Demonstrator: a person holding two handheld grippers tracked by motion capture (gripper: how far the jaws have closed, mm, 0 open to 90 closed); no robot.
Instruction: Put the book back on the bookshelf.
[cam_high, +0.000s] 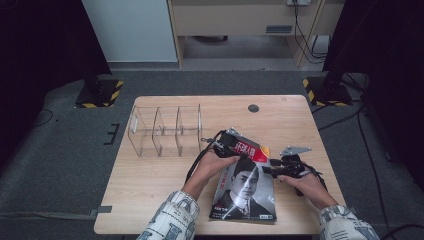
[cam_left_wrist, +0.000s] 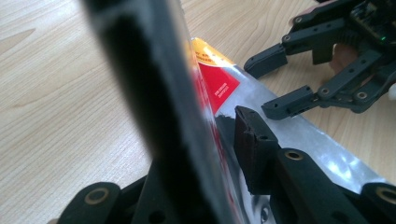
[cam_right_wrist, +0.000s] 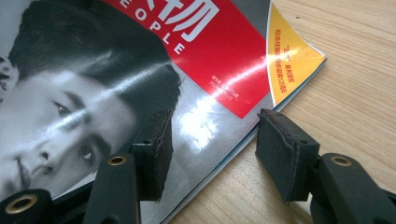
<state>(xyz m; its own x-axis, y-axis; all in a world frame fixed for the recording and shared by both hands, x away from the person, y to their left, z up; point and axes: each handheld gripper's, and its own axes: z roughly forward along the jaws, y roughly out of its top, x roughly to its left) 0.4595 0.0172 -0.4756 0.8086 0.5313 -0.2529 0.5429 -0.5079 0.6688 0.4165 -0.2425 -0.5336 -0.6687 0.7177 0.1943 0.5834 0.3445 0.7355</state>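
My left gripper (cam_high: 226, 146) loosely straddled the glossy, limp magazine (cam_high: 245, 187) edge; my right gripper (cam_high: 272, 167) stood open astride its corner.

Magazine (cam_high: 246, 187) flat on table (cam_high: 150, 190) near front edge, divided organiser (cam_high: 165, 131) behind-left, left gripper (cam_high: 223, 146) at its far-left corner, right gripper (cam_high: 272, 167) at its right edge

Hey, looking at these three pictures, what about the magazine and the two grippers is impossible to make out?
- Left gripper, left gripper view: a blurred near jaw hides much of the magazine, so contact by the pads is unclear.
- Magazine's small print, right gripper view: too small to read.
- Magazine title, right gripper view: cut off by the top edge.
- Right gripper, high view: too small to judge its jaw gap.
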